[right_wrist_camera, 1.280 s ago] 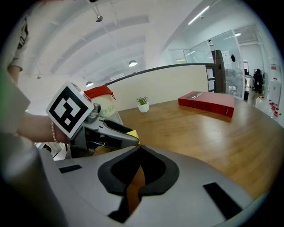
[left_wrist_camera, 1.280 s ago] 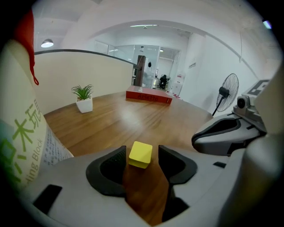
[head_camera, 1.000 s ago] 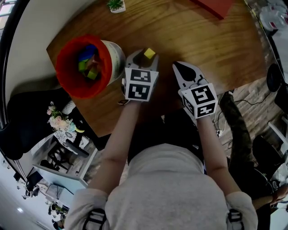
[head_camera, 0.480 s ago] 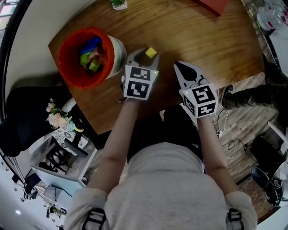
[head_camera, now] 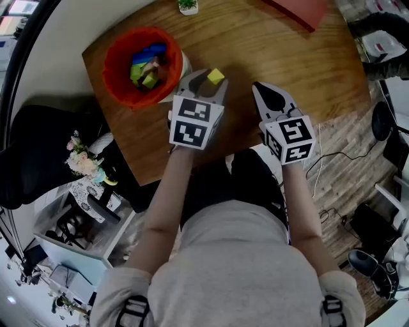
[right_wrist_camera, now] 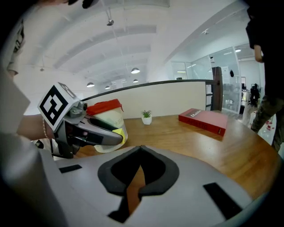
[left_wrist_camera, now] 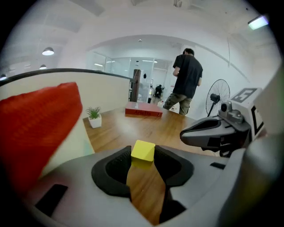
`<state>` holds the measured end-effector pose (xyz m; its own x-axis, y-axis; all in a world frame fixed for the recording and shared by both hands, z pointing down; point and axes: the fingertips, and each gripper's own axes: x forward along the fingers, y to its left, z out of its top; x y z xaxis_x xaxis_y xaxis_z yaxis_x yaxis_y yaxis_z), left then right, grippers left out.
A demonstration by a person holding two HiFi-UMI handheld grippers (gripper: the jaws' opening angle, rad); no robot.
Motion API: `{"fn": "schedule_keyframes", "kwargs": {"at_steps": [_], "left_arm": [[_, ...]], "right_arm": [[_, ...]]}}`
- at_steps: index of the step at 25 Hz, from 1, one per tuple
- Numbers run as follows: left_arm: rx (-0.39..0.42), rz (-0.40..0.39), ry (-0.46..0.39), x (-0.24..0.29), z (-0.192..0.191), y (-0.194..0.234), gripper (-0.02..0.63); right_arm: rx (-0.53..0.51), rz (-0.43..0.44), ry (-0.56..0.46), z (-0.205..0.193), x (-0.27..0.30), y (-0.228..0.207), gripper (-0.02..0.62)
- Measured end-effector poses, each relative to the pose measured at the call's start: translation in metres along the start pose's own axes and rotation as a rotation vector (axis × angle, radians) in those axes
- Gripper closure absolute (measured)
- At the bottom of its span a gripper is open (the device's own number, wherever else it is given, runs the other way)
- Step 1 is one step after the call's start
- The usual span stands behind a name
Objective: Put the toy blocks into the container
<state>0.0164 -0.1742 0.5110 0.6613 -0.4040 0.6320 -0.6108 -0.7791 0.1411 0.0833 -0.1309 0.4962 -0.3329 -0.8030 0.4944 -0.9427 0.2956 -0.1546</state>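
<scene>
From above, a person bends over a wooden table [head_camera: 268, 45] with one gripper in each hand. The left gripper [head_camera: 211, 82] points away from the body, and a small yellow block [head_camera: 216, 76] sits between its tips. The red-rimmed bucket [head_camera: 110, 70] stands on the table to the left of this gripper, close to it, and several coloured blocks [head_camera: 148, 64] lie inside. The right gripper [head_camera: 261, 91] is beside the left one, a little apart, with its tips brought together. A small potted plant [head_camera: 188, 5] and a red book [head_camera: 300, 9] are at the far edge of the table.

In the left gripper view, the two dark pads press on the sides of the yellow block [left_wrist_camera: 143, 150], which is held right at the ends of the jaws. The red side of the bucket [left_wrist_camera: 40, 119] fills the left part of the view. The plant [left_wrist_camera: 93, 117] and the book [left_wrist_camera: 143, 111] are further back on the table. The right gripper [left_wrist_camera: 213, 131] shows at the right. Behind the table a person in dark clothes [left_wrist_camera: 186, 80] stands near a fan [left_wrist_camera: 217, 99].

In the right gripper view, the jaws of the right gripper [right_wrist_camera: 141, 150] meet at their tips and nothing is between them. To the left, the left gripper [right_wrist_camera: 113, 135] carries the yellow block [right_wrist_camera: 119, 132] in front of the pale wall of the bucket [right_wrist_camera: 106, 113]. The plant [right_wrist_camera: 146, 117] and the book [right_wrist_camera: 204, 120] lie beyond.
</scene>
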Motion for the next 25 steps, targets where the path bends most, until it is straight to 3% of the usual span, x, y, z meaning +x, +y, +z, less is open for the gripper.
{"fn": "schedule_keyframes", "kwargs": {"at_steps": [6, 15, 25], "left_arm": [[-0.022, -0.055, -0.064, -0.039, 0.014, -0.010, 0.430], [-0.013, -0.064, -0.208, -0.104, 0.057, 0.001, 0.430], [0.016, 0.068, -0.352, -0.165, 0.094, 0.056, 0.430]], "right_arm": [[-0.055, 0.030, -0.055, 0.035, 0.004, 0.029, 0.586], [-0.130, 0.078, -0.118, 0.082, 0.018, 0.065, 0.586], [-0.232, 0.138, -0.204, 0.136, 0.033, 0.094, 0.586]]}}
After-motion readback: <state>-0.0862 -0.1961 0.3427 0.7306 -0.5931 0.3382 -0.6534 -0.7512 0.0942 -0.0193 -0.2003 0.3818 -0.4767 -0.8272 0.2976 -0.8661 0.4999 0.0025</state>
